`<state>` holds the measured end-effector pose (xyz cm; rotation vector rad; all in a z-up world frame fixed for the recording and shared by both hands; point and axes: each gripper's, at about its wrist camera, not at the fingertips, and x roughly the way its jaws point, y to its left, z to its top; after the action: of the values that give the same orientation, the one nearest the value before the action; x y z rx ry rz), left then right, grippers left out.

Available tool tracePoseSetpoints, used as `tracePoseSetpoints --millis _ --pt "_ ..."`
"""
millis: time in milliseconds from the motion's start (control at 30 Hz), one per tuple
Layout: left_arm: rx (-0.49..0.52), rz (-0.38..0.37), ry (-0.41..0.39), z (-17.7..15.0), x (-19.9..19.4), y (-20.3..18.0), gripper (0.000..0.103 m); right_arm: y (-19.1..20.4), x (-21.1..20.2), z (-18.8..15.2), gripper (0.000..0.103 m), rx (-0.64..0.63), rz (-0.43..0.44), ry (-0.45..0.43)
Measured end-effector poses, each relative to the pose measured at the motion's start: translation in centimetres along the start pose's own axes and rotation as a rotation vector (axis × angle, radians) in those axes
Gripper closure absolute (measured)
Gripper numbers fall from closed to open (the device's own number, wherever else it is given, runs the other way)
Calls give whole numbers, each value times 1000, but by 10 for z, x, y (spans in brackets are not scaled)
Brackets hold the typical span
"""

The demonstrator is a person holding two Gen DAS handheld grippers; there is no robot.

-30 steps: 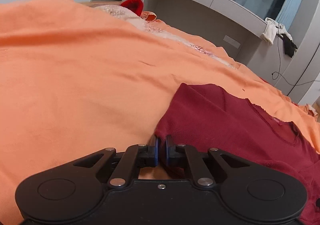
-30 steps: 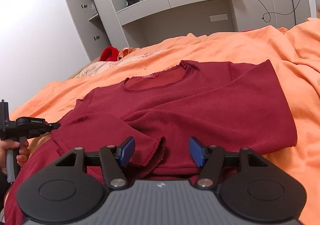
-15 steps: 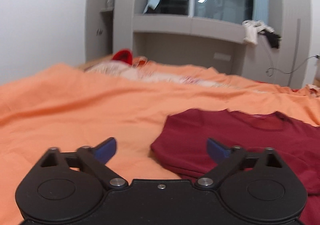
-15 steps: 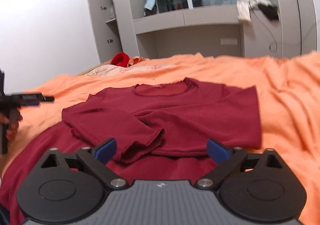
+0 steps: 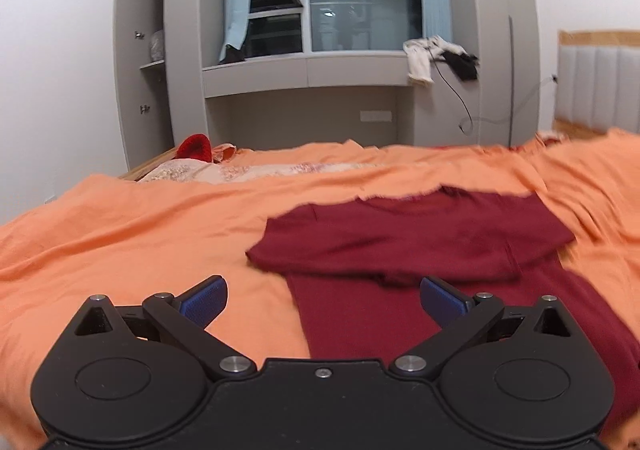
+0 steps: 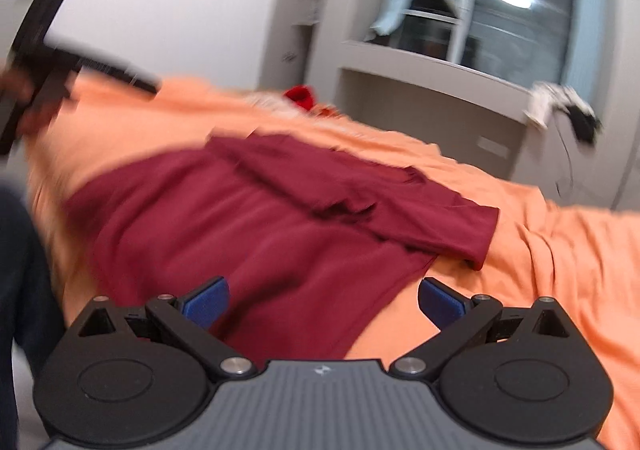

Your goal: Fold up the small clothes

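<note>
Both claws, left [image 5: 323,296] and right [image 6: 323,297], released, empty. Shirt [image 5: 420,246] ahead: soft, light, floppy; pinch hem corners nearest claws.

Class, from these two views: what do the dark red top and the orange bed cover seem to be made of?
Dark red top: probably soft matte knit; it drapes limply and its folded sleeve edge looks rough. Orange bed cover: likely thin woven cloth, matte, lying in shallow wrinkles.
</note>
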<state>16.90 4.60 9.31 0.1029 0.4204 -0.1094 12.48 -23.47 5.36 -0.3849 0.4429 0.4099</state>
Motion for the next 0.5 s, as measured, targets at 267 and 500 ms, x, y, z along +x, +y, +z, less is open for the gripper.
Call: tracePoseSetpoints --millis 267,500 --pt "15 -29 72 -49 -30 -14 1 54 9 -24 0 -197 -6 65" --pt "33 -67 83 -71 -44 -24 1 87 33 -33 9 -333 -167 74"
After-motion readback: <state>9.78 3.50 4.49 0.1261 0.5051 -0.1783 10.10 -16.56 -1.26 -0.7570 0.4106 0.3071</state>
